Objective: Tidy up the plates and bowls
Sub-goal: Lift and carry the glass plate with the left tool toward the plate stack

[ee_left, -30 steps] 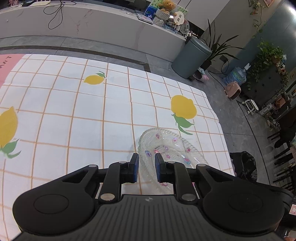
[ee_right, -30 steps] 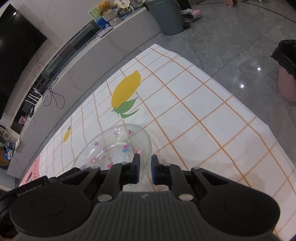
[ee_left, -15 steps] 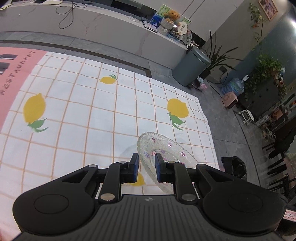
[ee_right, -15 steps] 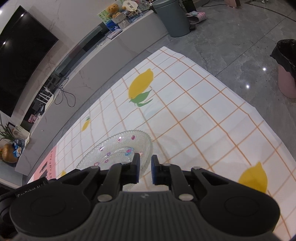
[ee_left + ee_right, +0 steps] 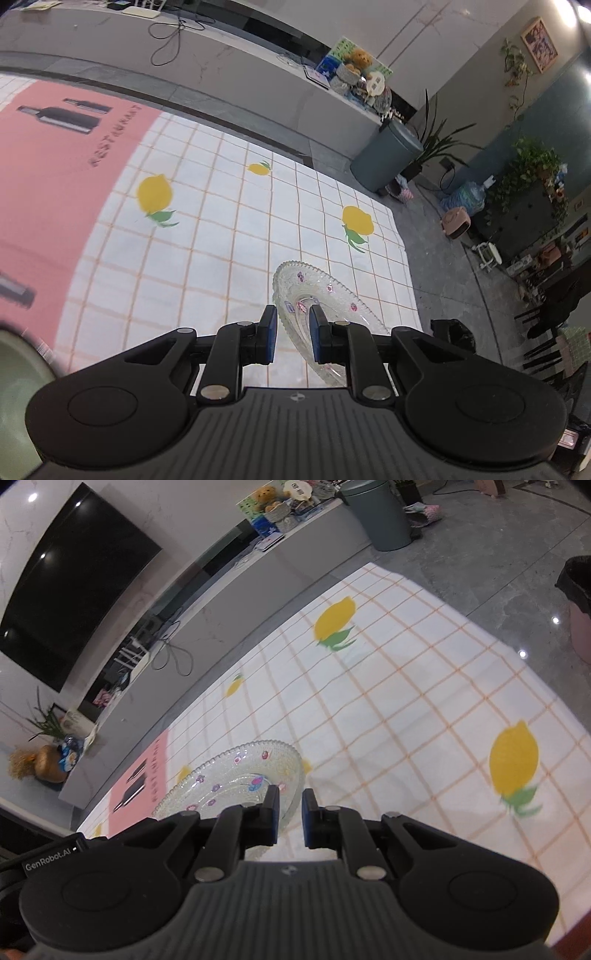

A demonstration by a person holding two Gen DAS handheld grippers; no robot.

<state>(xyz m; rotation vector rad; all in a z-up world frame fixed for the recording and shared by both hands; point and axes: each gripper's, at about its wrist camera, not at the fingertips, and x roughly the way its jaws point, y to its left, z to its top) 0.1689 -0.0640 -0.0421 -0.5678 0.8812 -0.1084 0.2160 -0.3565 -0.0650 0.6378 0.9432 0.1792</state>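
Observation:
A clear glass plate (image 5: 327, 291) with small pink and purple flower marks hangs tilted above the lemon-print tablecloth (image 5: 221, 240). My left gripper (image 5: 293, 332) is shut on its near rim, and the plate stretches away to the right. In the right wrist view the same plate (image 5: 229, 775) lies left of the fingers, with my right gripper (image 5: 290, 812) shut on its right-hand rim. The plate is off the cloth, carried between both grippers.
A pink restaurant-print cloth (image 5: 55, 184) covers the table's left part. A blurred pale green dish (image 5: 14, 387) shows at the lower left edge. Beyond the table are a grey counter (image 5: 221, 62), a grey bin (image 5: 384, 162) and a pink bin with a black bag (image 5: 580, 602).
Both grippers rose with the plate, lifting it off the cloth. The table now looks farther away, and the pink cloth and the green dish have come into view at the left.

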